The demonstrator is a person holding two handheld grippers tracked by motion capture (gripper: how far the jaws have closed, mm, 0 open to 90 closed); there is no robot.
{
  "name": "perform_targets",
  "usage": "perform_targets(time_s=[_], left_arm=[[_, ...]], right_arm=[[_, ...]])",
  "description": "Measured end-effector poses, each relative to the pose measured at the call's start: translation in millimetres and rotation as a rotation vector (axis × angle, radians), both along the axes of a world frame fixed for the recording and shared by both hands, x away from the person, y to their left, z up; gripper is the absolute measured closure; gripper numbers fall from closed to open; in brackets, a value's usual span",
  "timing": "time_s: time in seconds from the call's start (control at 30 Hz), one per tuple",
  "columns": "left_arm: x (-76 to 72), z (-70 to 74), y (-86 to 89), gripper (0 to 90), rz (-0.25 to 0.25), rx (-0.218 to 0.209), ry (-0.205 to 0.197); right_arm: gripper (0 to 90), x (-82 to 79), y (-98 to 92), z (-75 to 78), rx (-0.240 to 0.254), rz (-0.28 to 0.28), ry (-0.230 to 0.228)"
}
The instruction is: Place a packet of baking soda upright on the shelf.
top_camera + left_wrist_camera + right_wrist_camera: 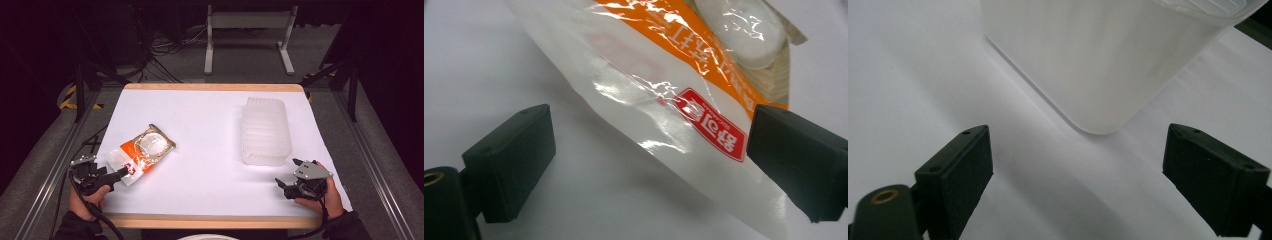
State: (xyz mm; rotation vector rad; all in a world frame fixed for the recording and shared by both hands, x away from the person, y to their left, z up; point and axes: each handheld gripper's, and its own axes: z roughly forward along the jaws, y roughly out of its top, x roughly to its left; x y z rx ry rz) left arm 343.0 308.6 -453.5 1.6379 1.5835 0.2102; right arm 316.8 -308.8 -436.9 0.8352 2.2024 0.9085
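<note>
- Room: dark space w/ black drapes; grey carpet floor point(235, 65); white metal stand point(248, 35) behind the table, loose cables point(160, 47) on floor at left, black/yellow hazard tape point(67, 97) by the table's far-left corner.
- Surface: white-topped table w/ pale wood edging point(210, 150); matte, smooth, bare apart from two items. Slick top = things slide easily if nudged.
- Translucent ribbed plastic container, rectangular point(266, 131), sits far-right half of table, looks upside down (can't be sure). Right gripper point(289, 176) is near its front corner, not touching; jaws spread wide, nothing between them. Right gripper view: container corner point(1098, 65) lies ahead of the jaws.
- Risk (my guess): jaws prob too narrow for the container's full width → grip must go on a corner or edge; thin springy wall could pop out or skid away on the smooth top.
- Glossy orange-and-white plastic snack packet w/ red label point(142, 152) lies flat, near-left part of table. Left gripper point(122, 173) is at its near end, jaws apart, straddling the packet's white sealed end point(664, 130); no clamp yet.
- Risk: film is thin + slippery; closing too shallow on the seam → it slips out. Lower jaw could push the packet forward instead of getting under it. Too deep → may crush the round pale contents point(744, 30).
- Trailing left cable point(100, 215) near table edge: snag risk, minor.
</note>
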Motion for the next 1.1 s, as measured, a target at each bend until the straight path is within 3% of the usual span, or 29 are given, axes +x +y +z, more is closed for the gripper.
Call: perform_targets(time_s=[0.13, 0.17, 0.43, 0.57, 0.67, 0.77, 0.87, 0.9, 1.0, 1.1], left_arm=[[0.5, -0.7, 1.2, 5.4, 0.005, -0.04, -0.002], [1.5, -1.8, 2.0, 5.4, -0.003, -0.08, -0.005], [16.7, -1.1, -10.7, 3.8, -0.043, -0.088, -0.002], [21.1, 0.1, -6.2, 6.8, -0.035, -0.162, -0.034], [21.0, 6.6, -5.7, 13.2, -0.058, -0.187, -0.104], [23.4, 9.4, -9.6, 19.0, -0.093, -0.166, -0.118], [29.3, 8.9, -16.1, 20.4, -0.124, -0.151, -0.096], [34.4, 7.5, -18.8, 25.5, -0.128, -0.135, -0.075], [42.2, 5.4, -23.5, 29.6, -0.155, -0.111, -0.049], [51.1, 7.0, -29.0, 34.3, -0.173, -0.106, -0.049]], right_arm=[[13.3, -0.6, -0.6, 0.4, 0.007, -0.003, -0.003], [13.2, -0.5, -0.4, 0.4, 0.006, 0.0, -0.001], [13.3, 0.6, 2.0, -0.9, 0.001, 0.004, 0.006], [13.2, 1.0, 1.4, -1.2, 0.006, 0.003, 0.01], [13.2, 1.5, 0.9, -1.4, 0.009, 0.003, 0.013], [13.3, 1.7, 1.6, -2.0, 0.009, 0.004, 0.019], [13.3, 1.7, 2.1, -2.2, 0.007, 0.006, 0.021], [13.3, 1.9, 2.5, -2.5, 0.006, 0.007, 0.021], [13.3, 1.9, 2.6, -2.6, 0.006, 0.006, 0.021], [13.5, 1.0, 2.5, -1.7, 0.01, 0.01, 0.011]])
